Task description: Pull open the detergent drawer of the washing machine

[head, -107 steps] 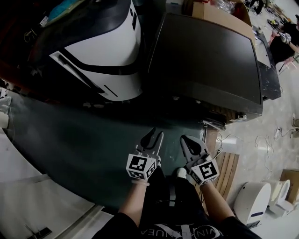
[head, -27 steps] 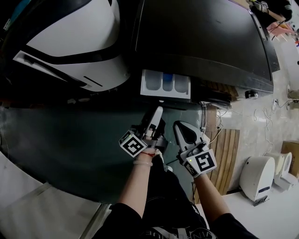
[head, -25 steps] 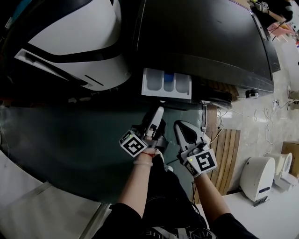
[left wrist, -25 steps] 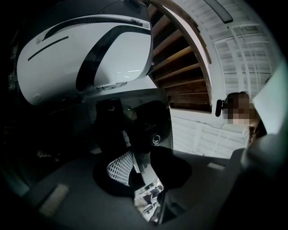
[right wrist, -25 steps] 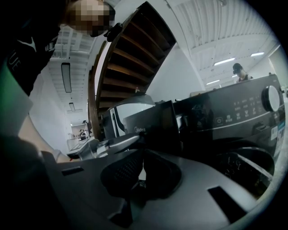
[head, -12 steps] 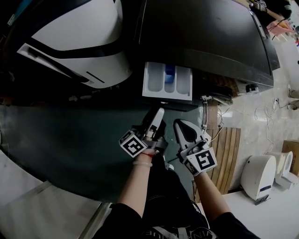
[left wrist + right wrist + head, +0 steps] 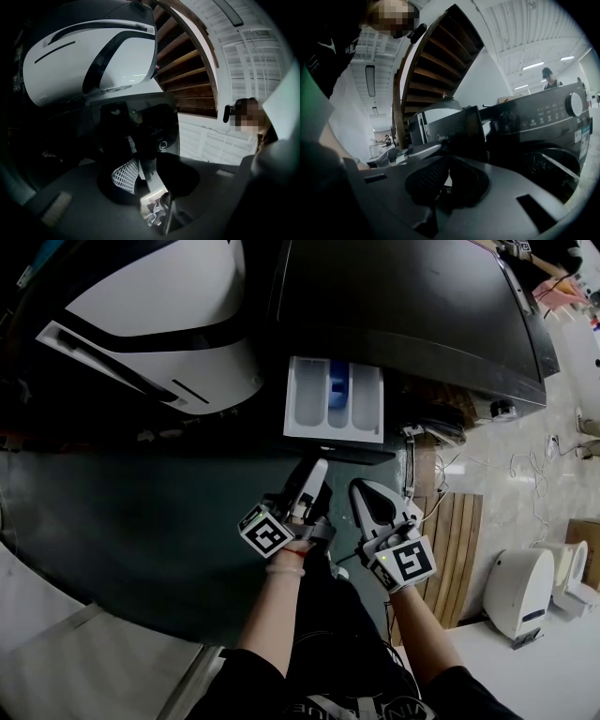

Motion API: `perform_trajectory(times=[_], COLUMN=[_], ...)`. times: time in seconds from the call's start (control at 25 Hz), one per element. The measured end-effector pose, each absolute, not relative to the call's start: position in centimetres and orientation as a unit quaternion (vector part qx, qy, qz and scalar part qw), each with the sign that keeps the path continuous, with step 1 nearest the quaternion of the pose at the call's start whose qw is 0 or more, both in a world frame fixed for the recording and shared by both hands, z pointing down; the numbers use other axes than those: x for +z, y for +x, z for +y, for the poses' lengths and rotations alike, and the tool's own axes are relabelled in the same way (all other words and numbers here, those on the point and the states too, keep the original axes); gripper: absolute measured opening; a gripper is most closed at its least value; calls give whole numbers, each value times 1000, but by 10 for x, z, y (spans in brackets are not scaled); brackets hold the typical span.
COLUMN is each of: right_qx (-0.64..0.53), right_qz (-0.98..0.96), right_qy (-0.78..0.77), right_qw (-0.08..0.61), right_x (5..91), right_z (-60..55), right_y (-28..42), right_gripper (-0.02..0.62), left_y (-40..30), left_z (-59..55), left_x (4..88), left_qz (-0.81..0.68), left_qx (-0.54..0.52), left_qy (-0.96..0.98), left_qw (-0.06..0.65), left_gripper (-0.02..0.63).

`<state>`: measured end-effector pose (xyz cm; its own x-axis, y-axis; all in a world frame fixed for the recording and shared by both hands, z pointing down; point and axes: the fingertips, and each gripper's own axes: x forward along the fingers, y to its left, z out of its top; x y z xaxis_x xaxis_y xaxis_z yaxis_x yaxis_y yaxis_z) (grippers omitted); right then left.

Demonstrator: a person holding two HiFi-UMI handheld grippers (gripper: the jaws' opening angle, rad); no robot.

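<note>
Two claws sit at the lower middle of the head view. My left claw [image 7: 315, 470] pinches the dark front panel of the detergent drawer [image 7: 314, 399]; in the left gripper view its pads close on the panel's edge. My right claw [image 7: 361, 493], just to the right of it, is pressed together and holds nothing. Above them the drawer stands pulled well out of the dark washing machine [image 7: 403, 306], showing its white compartments and a blue insert [image 7: 337, 385]. A white appliance [image 7: 159, 324] fills the upper left.
</note>
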<state>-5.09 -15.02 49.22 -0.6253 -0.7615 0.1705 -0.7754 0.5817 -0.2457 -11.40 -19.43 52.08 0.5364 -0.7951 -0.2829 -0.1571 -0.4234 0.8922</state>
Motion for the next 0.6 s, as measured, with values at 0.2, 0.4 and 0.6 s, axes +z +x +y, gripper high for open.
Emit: perform_trajectory(times=[0.2, 0.4, 0.6], right_qx=[149, 140, 152], right_qz=[-889, -892, -890], right_qy=[431, 427, 429], right_qw=[30, 42, 35], right_x=[493, 502, 499], right_z=[-143, -135, -132], right_y=[-49, -47, -48], right_gripper=[12, 12, 12], left_y=[-113, -115, -114], left_z=[-187, -182, -181], left_x=[520, 521, 520], left_qz=[-312, -312, -314], left_qx=[-372, -372, -375], left_qy=[758, 759, 757], left_qw=[435, 434, 434], left_gripper=[121, 121, 118])
